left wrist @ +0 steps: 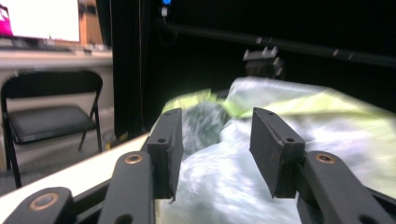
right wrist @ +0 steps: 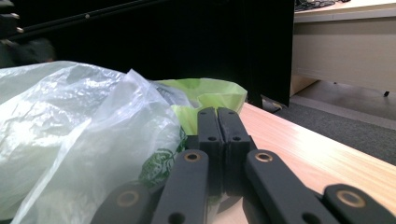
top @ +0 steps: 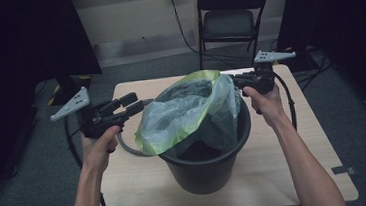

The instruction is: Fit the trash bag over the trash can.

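Right gripper (top: 243,81) was clamped on the bag (top: 187,115) edge over the bin (top: 204,169), left gripper (top: 138,103) hung released beside it.

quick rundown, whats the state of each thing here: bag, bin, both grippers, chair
plastic bag: half in the bin, mouth open, bunched above the rim
bin: upright on the table
left gripper: jaws open, nothing between them
right gripper: jaws shut on the bag's edge
folding chair: unfolded, vacant

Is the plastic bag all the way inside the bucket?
No. The plastic bag billows above the bucket, its green rim draped outside.
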`<action>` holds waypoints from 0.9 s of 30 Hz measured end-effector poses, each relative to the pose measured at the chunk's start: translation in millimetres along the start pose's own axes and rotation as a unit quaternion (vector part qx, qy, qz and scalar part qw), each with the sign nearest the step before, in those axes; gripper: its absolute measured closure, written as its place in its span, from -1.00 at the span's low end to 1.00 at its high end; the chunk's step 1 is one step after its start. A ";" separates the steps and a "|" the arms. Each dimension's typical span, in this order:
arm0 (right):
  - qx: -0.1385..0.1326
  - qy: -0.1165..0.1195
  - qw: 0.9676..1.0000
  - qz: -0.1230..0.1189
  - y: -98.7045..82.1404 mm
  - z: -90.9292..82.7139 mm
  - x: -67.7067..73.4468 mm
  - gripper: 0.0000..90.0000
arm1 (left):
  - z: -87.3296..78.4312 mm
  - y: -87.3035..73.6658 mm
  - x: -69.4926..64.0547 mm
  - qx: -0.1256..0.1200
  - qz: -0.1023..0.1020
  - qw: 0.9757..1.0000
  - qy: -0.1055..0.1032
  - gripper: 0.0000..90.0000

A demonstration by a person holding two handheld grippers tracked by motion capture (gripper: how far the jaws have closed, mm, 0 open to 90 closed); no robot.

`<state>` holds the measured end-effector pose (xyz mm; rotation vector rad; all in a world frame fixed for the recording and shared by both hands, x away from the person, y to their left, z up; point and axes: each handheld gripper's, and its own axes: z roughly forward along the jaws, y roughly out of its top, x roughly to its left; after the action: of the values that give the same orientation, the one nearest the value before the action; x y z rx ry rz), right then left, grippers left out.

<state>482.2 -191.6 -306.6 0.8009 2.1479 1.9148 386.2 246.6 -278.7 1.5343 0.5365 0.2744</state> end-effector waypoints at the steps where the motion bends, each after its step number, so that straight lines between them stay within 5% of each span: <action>1: 0.000 0.000 1.000 0.000 0.0 0.0 0.0 0.99 | 0.0 0.0 0.0 0.000 0.000 1.000 0.000 0.18; 5: 0.008 0.003 1.000 -0.004 8.1 9.8 0.2 0.98 | 28.9 -13.4 15.8 0.043 -0.015 0.999 0.013 0.22; 6: 0.012 0.005 1.000 -0.009 12.4 12.5 1.5 0.96 | 33.0 -18.1 16.2 0.048 -0.012 0.999 0.004 0.45; 9: 0.016 0.006 1.000 -0.011 15.3 13.7 2.2 0.96 | 28.5 -18.5 16.5 0.038 -0.013 0.999 0.013 0.59; 11: 0.015 0.002 1.000 -0.011 16.2 13.4 2.1 0.99 | 21.4 -17.1 17.4 0.035 -0.012 0.999 0.009 0.97; 18: 0.002 -0.007 1.000 0.008 7.8 2.7 -2.6 1.00 | 4.5 -21.1 2.5 0.032 0.007 0.999 0.021 1.00; 27: 0.044 -0.006 0.998 0.034 -18.8 18.2 -14.5 1.00 | -8.8 -28.8 -22.9 0.018 0.028 0.999 0.028 1.00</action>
<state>497.3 -183.4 -331.1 0.9103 2.2394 1.8513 357.7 242.0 -303.0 1.5827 0.5461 0.3521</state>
